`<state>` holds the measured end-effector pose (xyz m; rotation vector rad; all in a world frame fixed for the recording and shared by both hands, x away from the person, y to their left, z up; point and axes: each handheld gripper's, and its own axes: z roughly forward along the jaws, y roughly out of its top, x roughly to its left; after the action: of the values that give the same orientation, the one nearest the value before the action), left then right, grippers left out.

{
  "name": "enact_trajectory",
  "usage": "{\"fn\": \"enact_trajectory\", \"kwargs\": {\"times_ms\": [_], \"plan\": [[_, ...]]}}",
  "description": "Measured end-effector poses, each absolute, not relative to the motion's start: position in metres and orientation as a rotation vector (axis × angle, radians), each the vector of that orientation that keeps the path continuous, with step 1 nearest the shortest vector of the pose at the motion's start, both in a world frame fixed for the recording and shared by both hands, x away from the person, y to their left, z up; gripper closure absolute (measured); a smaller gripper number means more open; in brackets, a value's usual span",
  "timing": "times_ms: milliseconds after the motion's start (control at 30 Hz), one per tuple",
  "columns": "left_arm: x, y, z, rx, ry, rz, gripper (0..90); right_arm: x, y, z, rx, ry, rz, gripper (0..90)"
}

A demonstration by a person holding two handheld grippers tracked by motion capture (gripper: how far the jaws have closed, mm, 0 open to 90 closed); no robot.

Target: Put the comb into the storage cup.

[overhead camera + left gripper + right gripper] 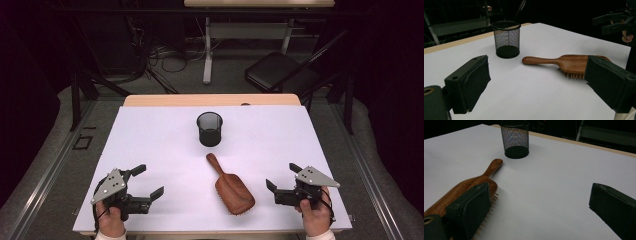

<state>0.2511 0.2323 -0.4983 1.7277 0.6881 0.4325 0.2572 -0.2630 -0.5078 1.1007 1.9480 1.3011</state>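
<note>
A brown wooden hairbrush [231, 187] lies bristles down near the front middle of the white table [150, 135], handle pointing toward a black mesh cup [209, 128] that stands upright farther back. My left gripper [148, 180] rests open at the front left, nothing between its jaws. My right gripper [280, 175] is open at the front right, a short way right of the brush head. From the left gripper view the hairbrush [564, 62] and mesh cup [506, 39] lie ahead. In the right gripper view the hairbrush [469, 187] sits partly behind one jaw, the mesh cup [515, 138] beyond.
A black folding chair [280, 70] and a table leg with cables stand on the floor beyond the far edge. Metal rails run along both sides of the table. The other hand's gripper [616, 21] shows far off in the left gripper view.
</note>
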Motion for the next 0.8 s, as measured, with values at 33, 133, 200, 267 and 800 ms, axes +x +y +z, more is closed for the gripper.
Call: {"fn": "enact_trajectory", "kwargs": {"times_ms": [33, 133, 200, 267, 800], "plan": [[0.251, 0.232, -0.499, 1.728, 0.696, 0.433, 7.0, 0.257, -0.262, -0.507, 1.103, 1.952, 1.300, 3.3], [0.250, 0.232, -0.499, 1.727, 0.701, 0.434, 8.5, 0.257, -0.260, -0.505, 1.097, 1.960, 1.289, 3.3], [0.249, 0.232, -0.499, 1.728, 0.700, 0.437, 8.5, 0.258, -0.258, -0.502, 1.092, 1.968, 1.289, 3.3], [0.249, 0.232, -0.499, 1.724, 0.702, 0.438, 8.5, 0.259, -0.257, -0.501, 1.099, 1.975, 1.292, 3.4], [0.248, 0.228, -0.499, 1.740, 0.693, 0.437, 8.5, 0.286, -0.241, -0.479, 1.120, 2.117, 1.256, 2.0]]}}
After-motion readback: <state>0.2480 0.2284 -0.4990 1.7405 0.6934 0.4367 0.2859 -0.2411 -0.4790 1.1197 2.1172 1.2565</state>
